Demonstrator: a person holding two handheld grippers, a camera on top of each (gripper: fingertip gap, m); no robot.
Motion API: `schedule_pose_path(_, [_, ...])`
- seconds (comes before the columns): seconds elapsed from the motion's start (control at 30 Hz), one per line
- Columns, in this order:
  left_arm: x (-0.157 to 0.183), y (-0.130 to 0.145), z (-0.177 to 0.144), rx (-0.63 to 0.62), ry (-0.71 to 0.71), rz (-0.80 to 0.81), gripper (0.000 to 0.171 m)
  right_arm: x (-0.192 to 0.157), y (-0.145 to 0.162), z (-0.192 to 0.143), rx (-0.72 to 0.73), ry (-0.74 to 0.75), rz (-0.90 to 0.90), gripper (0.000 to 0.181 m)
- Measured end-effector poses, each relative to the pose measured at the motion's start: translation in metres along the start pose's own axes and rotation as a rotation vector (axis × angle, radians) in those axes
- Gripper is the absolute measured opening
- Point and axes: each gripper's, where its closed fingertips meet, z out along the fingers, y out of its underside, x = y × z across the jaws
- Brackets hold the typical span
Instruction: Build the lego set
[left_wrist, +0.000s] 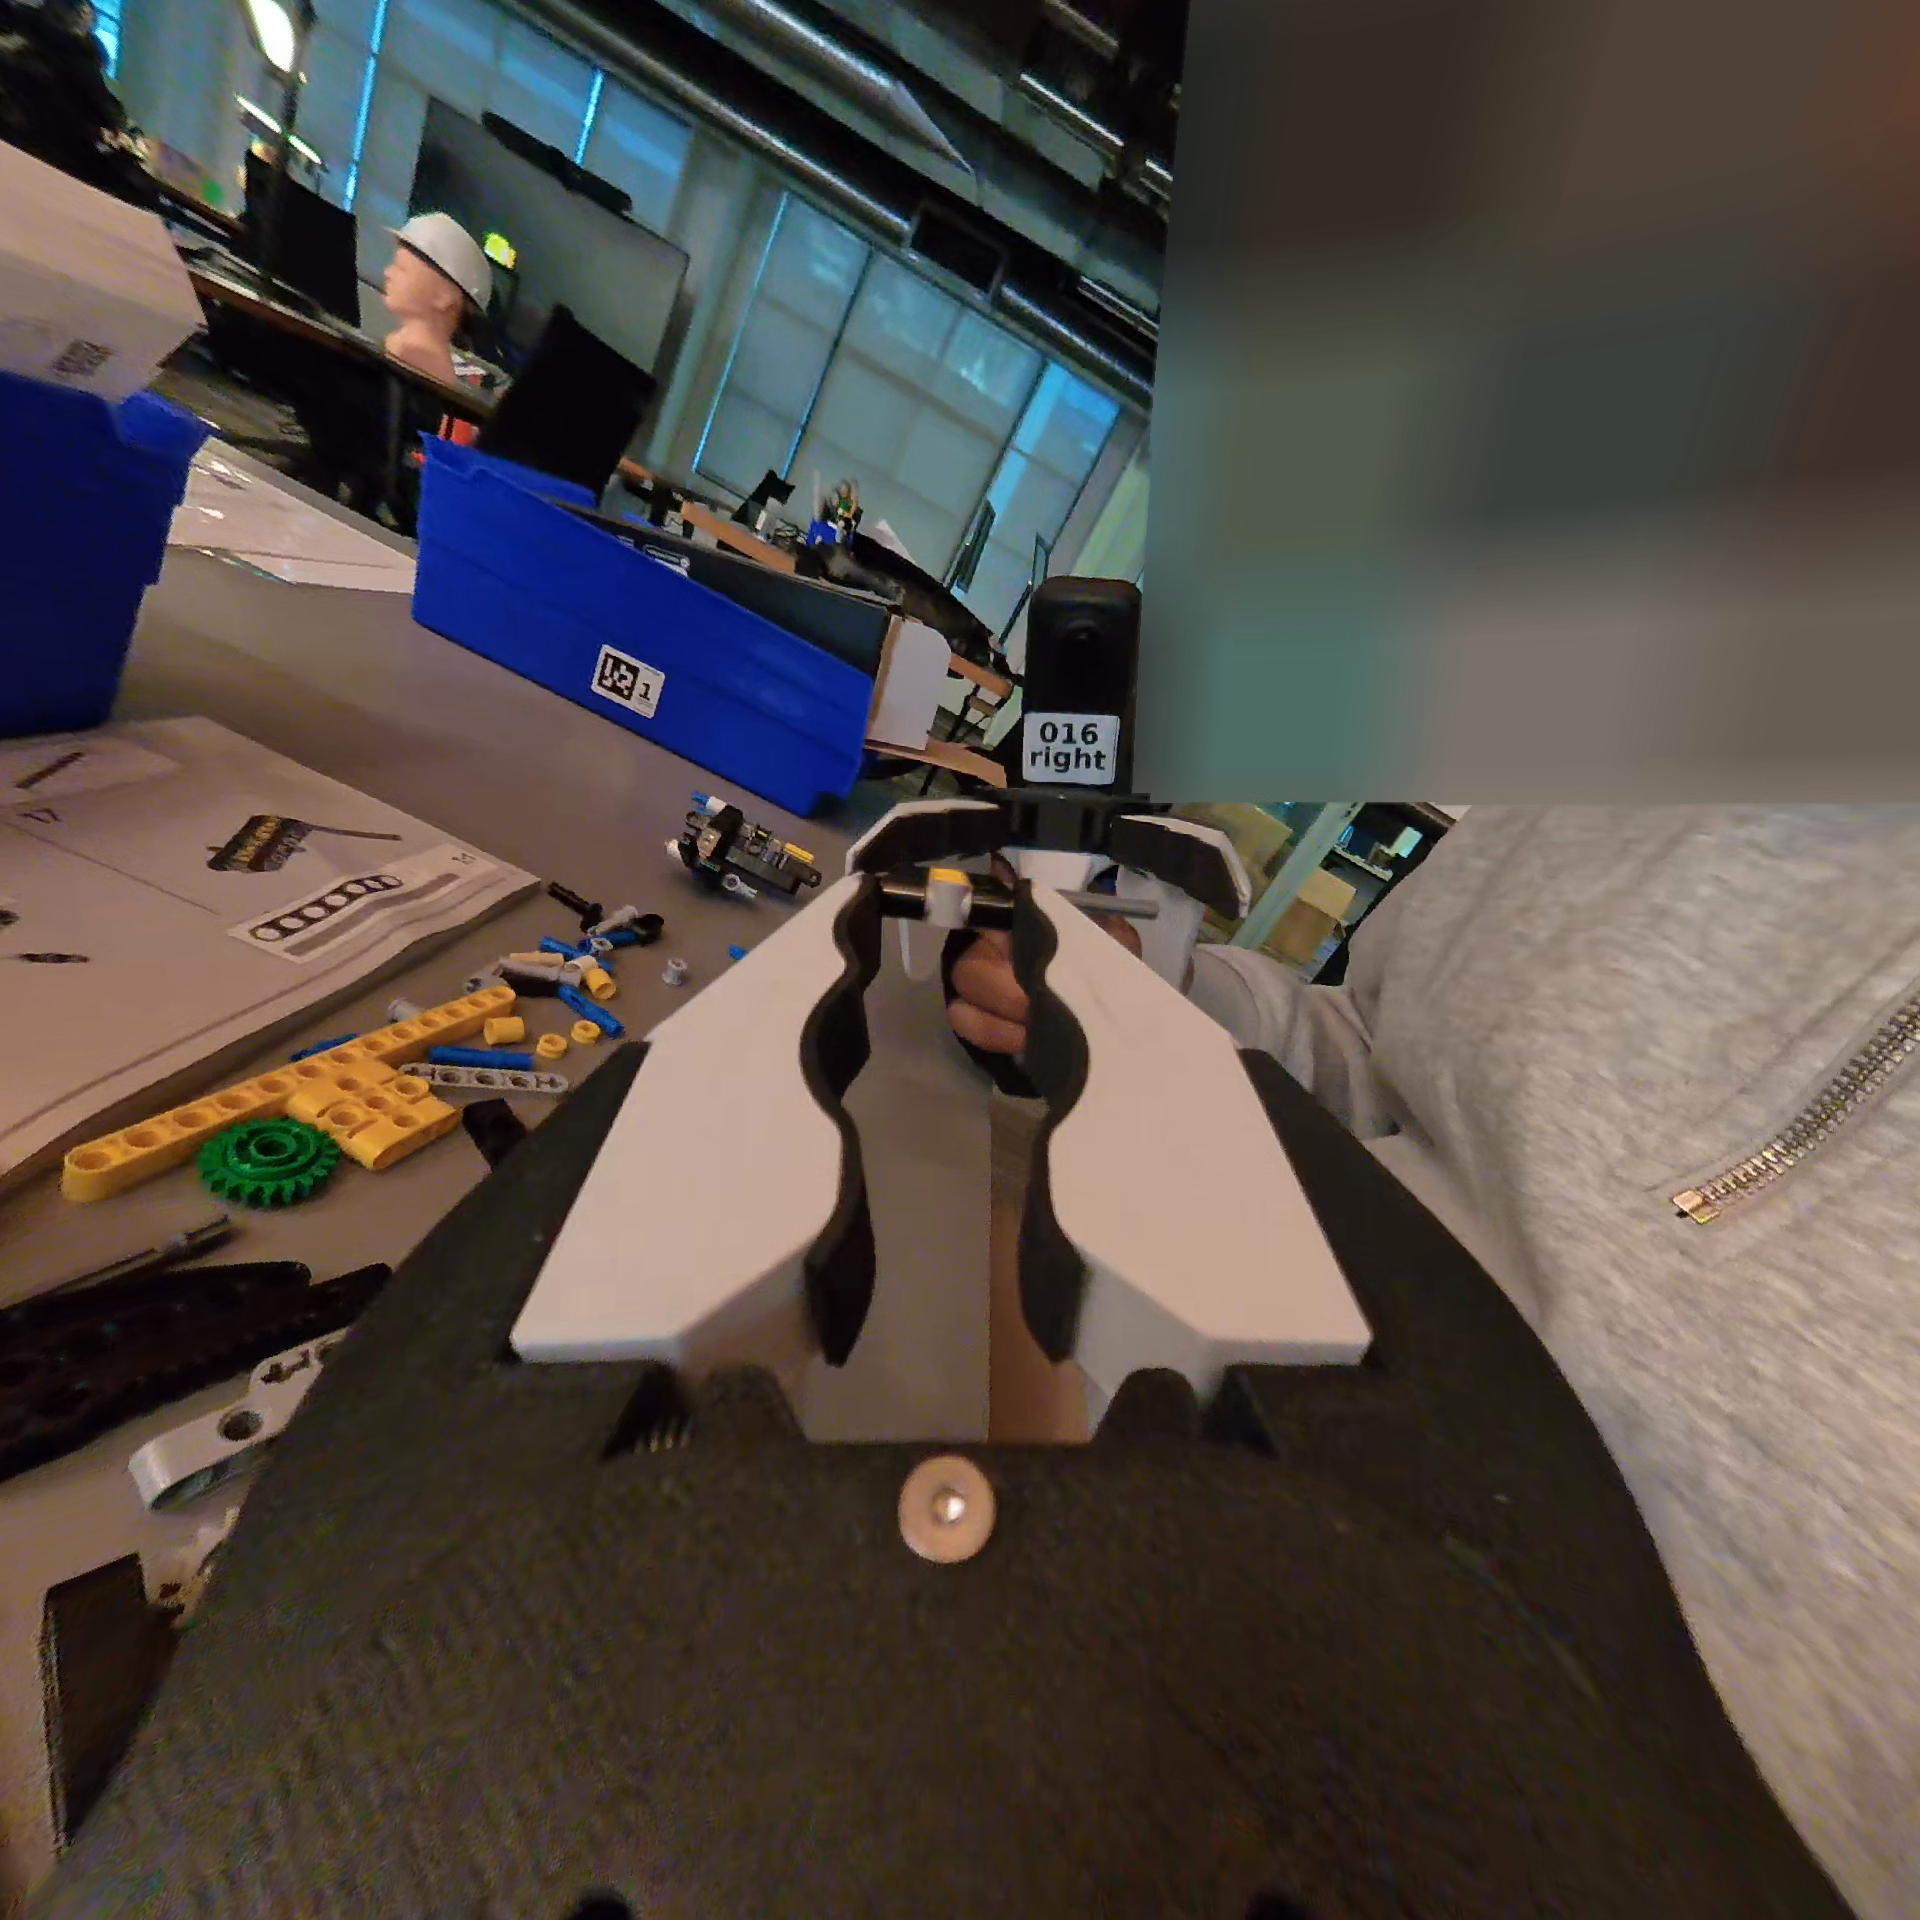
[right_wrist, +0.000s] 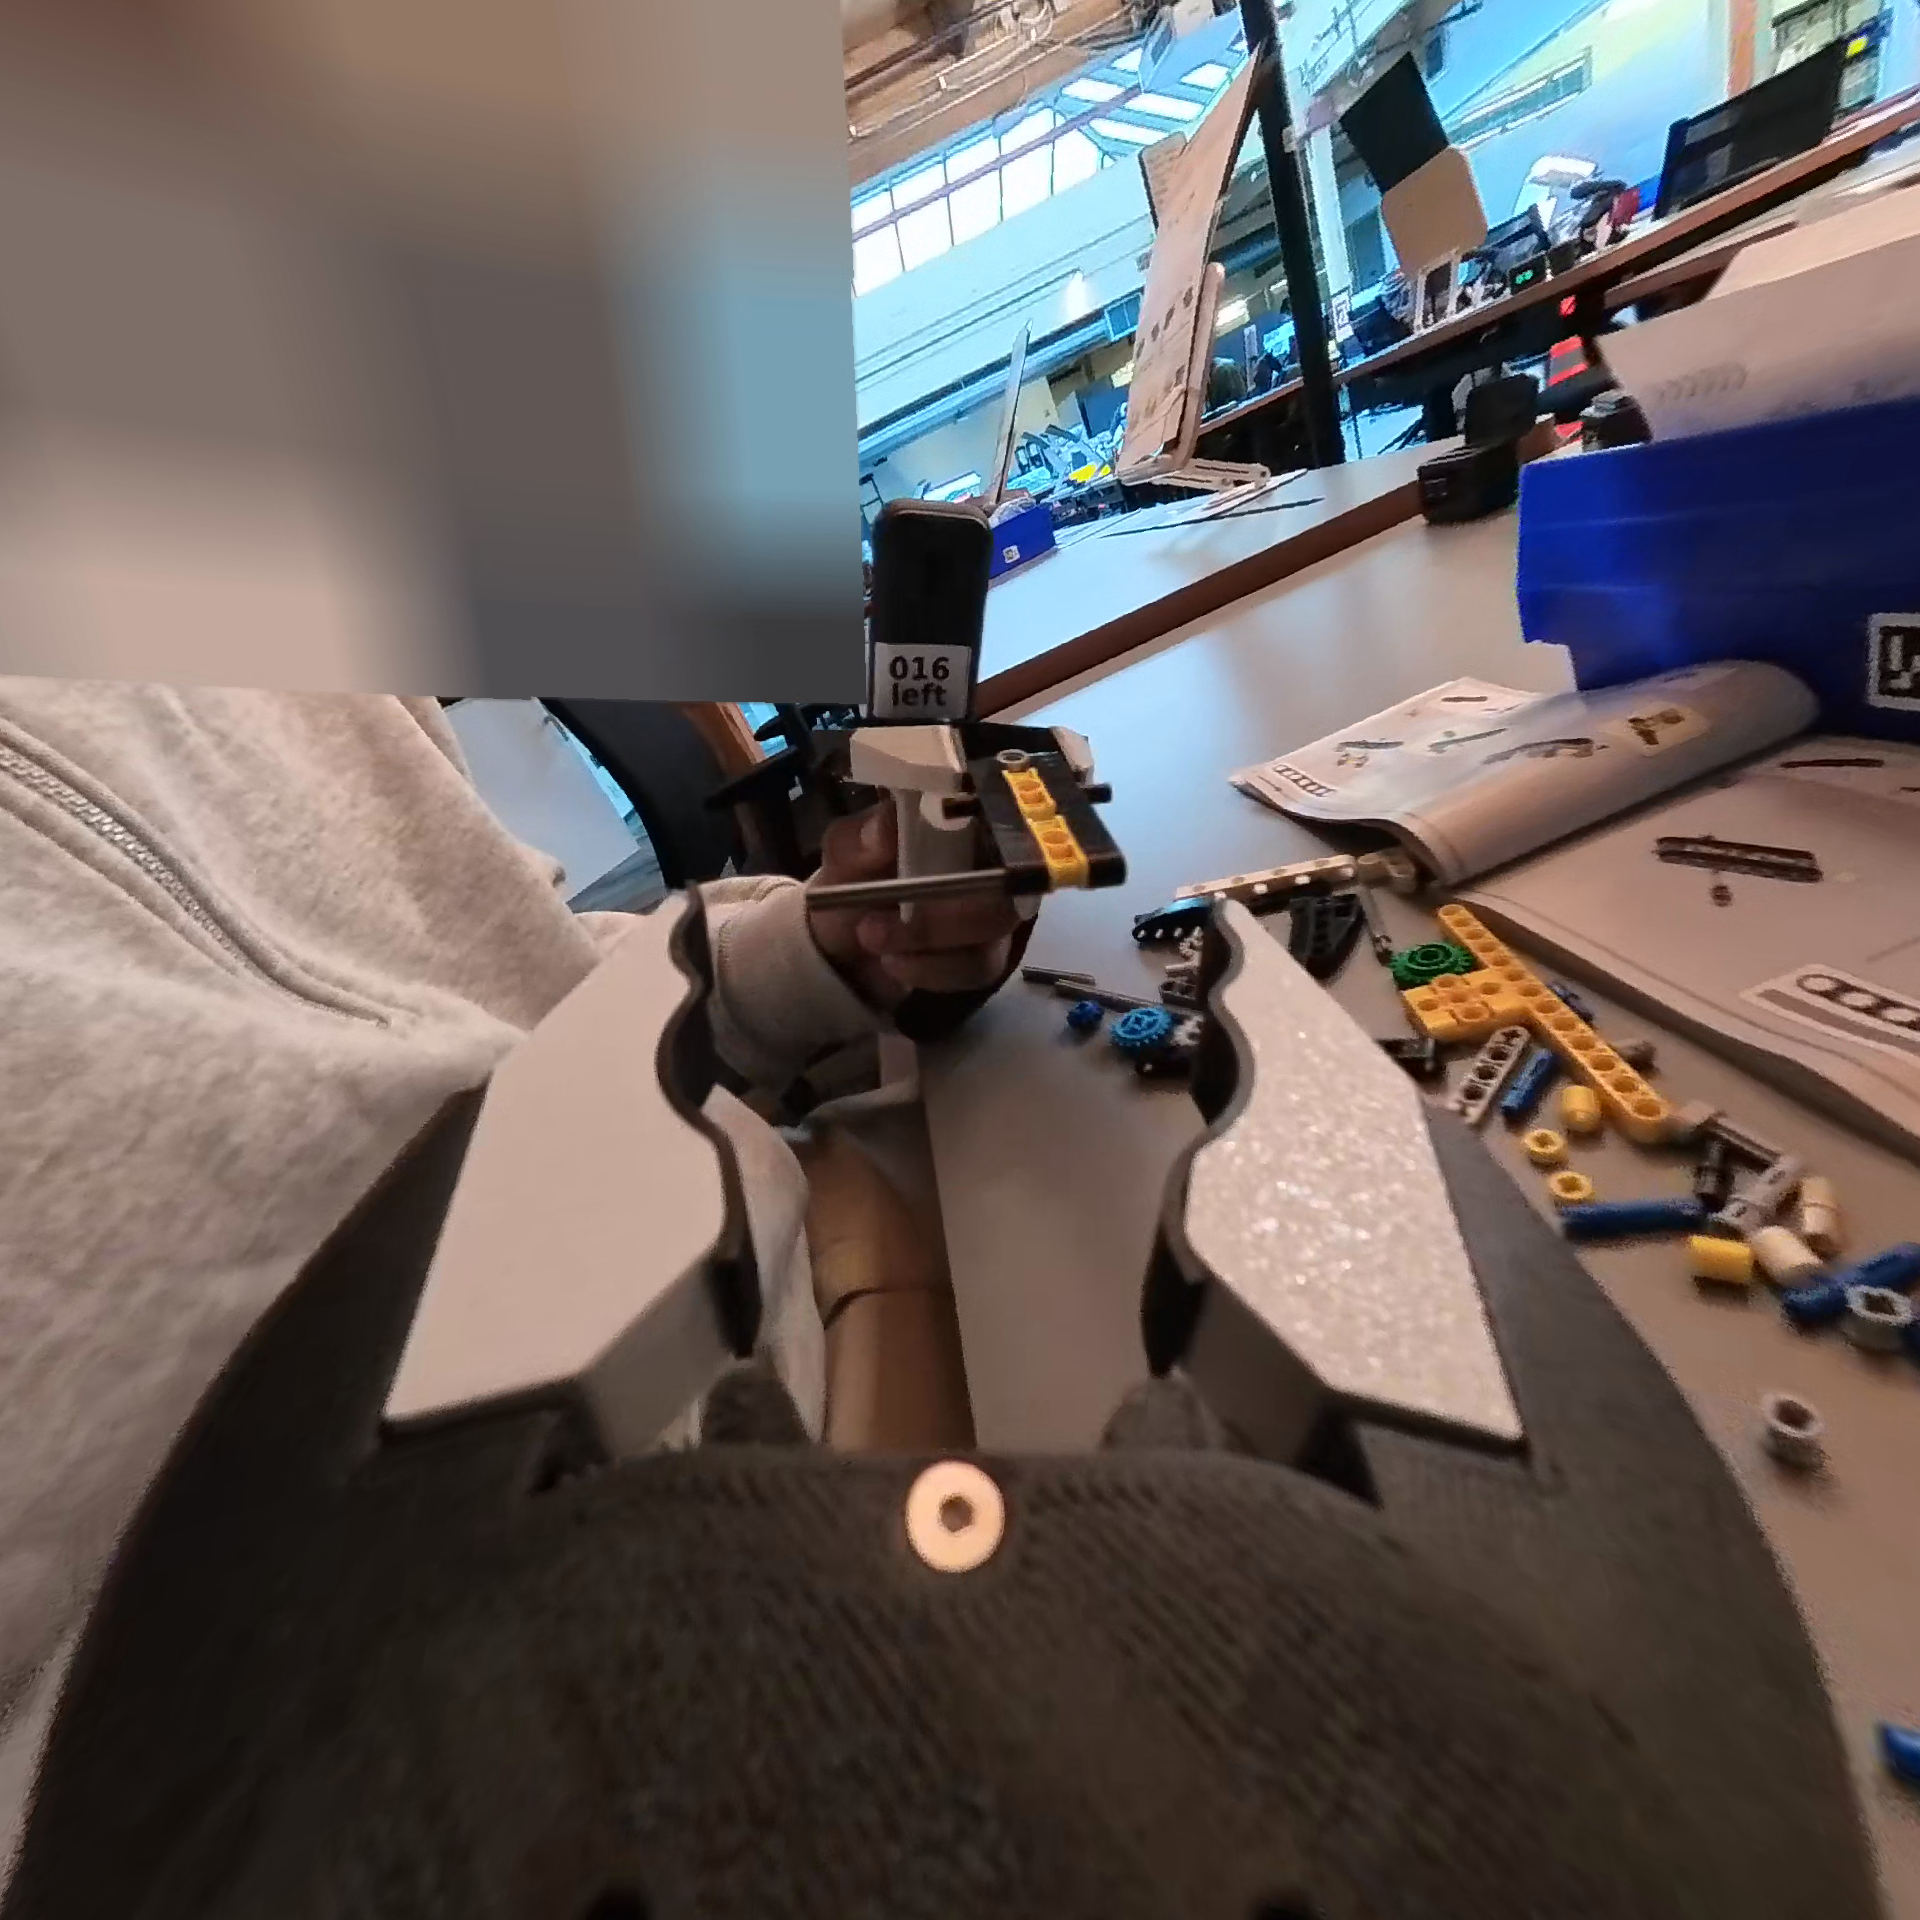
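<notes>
L tool (left_wrist: 948, 904) is up off the worktop (left_wrist: 416, 675), fingers pinched in on a small lego sub-assembly (right_wrist: 1049, 831): black w/ a yellow holed beam down its middle and a grey axle sticking out toward the person's side. In the L wrist view only its black pin and yellow-white bit show between the tips. R tool (right_wrist: 956, 966) faces it, held just short, fingers spread wide w/ nothing between them; the sub-assembly sits beyond its tips, not touching. A hand (right_wrist: 894, 914) in a grey sleeve grips the L tool's handle.

Down on the worktop, loose parts: a yellow T-shaped beam piece (right_wrist: 1507, 1018) w/ a green gear (left_wrist: 268, 1158) right at its end, blue pins (right_wrist: 1631, 1216), small yellow bushes, a grey holed strip, a blue gear (right_wrist: 1143, 1029). Another small black-yellow built chunk (left_wrist: 743, 852) lies farther back near a blue bin (left_wrist: 644, 623). Open instruction booklet (left_wrist: 239, 862) lies beside the parts, partly under the yellow beam. Black beams (left_wrist: 156, 1340) at near L edge. Grey zip hoodie (left_wrist: 1662, 1143) fills the person's side.
</notes>
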Motion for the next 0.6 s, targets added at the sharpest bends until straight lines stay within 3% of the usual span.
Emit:
schedule_pose_path(0.37, [0.0065,0.0051,0.0083,-0.004,0.030,-0.004,0.023,-0.0031,0.0015,0.0021,0.005,-0.014,-0.006,0.065])
schedule_pose_path(0.6, [0.0085,0.0059,0.0083,-0.011,0.043,-0.002,0.023,-0.0055,0.0004,0.0016,0.014,-0.032,-0.023,0.064])
